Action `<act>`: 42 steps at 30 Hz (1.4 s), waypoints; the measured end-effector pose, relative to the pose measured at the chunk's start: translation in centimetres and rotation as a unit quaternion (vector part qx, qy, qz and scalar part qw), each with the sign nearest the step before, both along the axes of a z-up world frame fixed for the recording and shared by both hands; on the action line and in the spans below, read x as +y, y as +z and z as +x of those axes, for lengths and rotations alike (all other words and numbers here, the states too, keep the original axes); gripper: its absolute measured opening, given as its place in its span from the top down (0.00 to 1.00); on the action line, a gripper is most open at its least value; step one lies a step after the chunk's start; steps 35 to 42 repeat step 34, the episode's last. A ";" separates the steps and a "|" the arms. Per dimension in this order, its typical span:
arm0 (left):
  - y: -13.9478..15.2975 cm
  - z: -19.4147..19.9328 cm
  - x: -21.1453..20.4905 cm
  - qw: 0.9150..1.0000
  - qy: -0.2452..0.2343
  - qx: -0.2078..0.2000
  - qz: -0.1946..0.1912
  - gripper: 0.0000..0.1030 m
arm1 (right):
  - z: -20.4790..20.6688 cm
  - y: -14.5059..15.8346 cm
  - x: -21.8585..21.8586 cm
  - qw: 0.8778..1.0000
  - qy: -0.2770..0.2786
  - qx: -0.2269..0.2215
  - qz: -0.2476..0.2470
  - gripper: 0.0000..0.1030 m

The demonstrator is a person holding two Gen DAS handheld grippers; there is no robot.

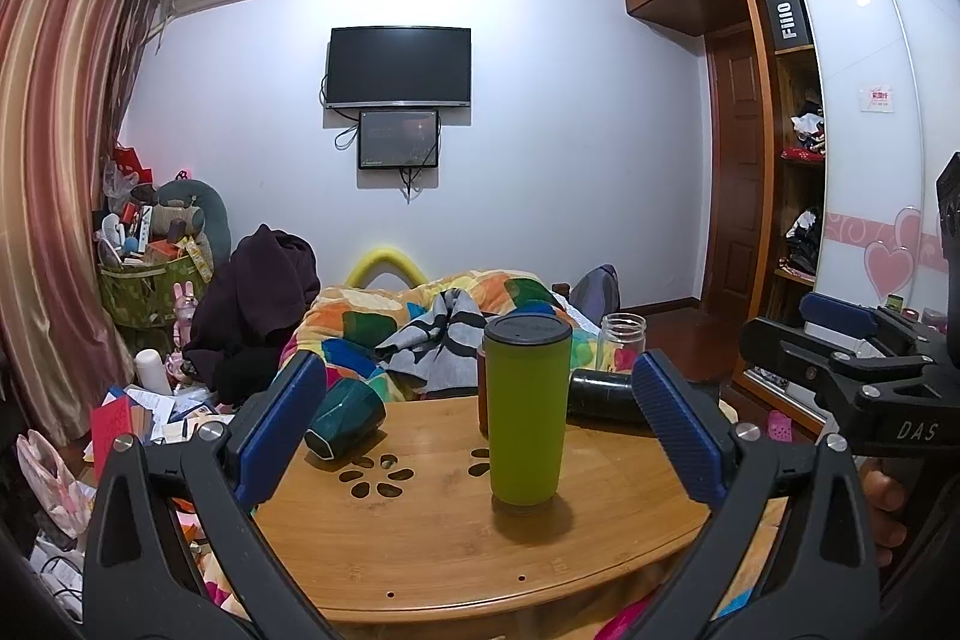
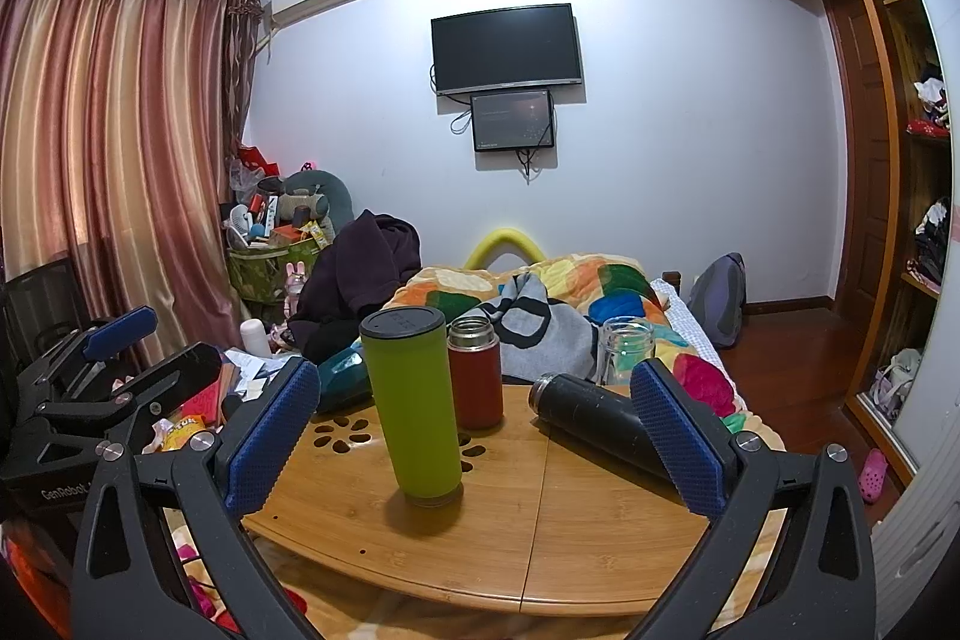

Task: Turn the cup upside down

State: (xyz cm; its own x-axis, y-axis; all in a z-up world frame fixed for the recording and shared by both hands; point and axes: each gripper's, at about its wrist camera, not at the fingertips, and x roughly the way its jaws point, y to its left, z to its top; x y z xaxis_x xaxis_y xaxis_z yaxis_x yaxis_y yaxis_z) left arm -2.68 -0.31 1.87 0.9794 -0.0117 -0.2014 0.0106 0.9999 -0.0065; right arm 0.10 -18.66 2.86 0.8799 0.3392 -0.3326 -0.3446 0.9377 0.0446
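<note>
A tall green cup [image 1: 526, 412] with a dark lid stands upright near the middle of a small bamboo table [image 1: 420, 538]. It also shows in the right wrist view [image 2: 413, 406]. My left gripper [image 1: 480, 436] is open and empty, its blue pads wide apart, with the cup just ahead between them. My right gripper [image 2: 480, 436] is open and empty too, short of the cup, which stands left of its centre. Each gripper shows at the edge of the other's view, the right one [image 1: 840, 340] and the left one [image 2: 108, 358].
On the table [image 2: 570, 532] a red flask [image 2: 475, 373] stands behind the cup, a black flask [image 2: 591, 421] lies on its side at the right, a dark green mug [image 1: 345, 418] lies at the left, and a clear glass jar [image 2: 627, 349] stands at the back. A cluttered bed lies behind.
</note>
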 end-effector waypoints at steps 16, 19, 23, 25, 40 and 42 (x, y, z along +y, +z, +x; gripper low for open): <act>0.3 0.0 -0.1 1.000 -0.006 0.002 -0.001 0.00 | 0.0 0.7 0.0 1.000 0.001 0.000 -0.003 0.00; 0.3 0.0 -0.2 1.000 -0.008 0.005 -0.001 0.00 | 0.1 0.7 0.0 1.000 0.001 0.001 -0.002 0.00; 0.2 0.0 -0.3 1.000 -0.011 0.005 0.000 0.00 | 0.0 0.5 0.0 1.000 -0.001 0.002 -0.002 0.00; 0.2 0.0 -0.3 1.000 -0.013 0.005 0.001 0.00 | 0.0 0.5 0.0 1.000 -0.002 0.003 -0.002 0.00; 0.0 0.0 -0.3 1.000 -0.019 0.004 -0.002 0.00 | 0.0 0.1 -0.2 1.000 -0.004 0.008 -0.001 0.00; 0.0 0.0 -0.3 1.000 -0.019 0.004 -0.002 0.00 | 0.0 0.1 -0.2 1.000 -0.004 0.008 -0.001 0.00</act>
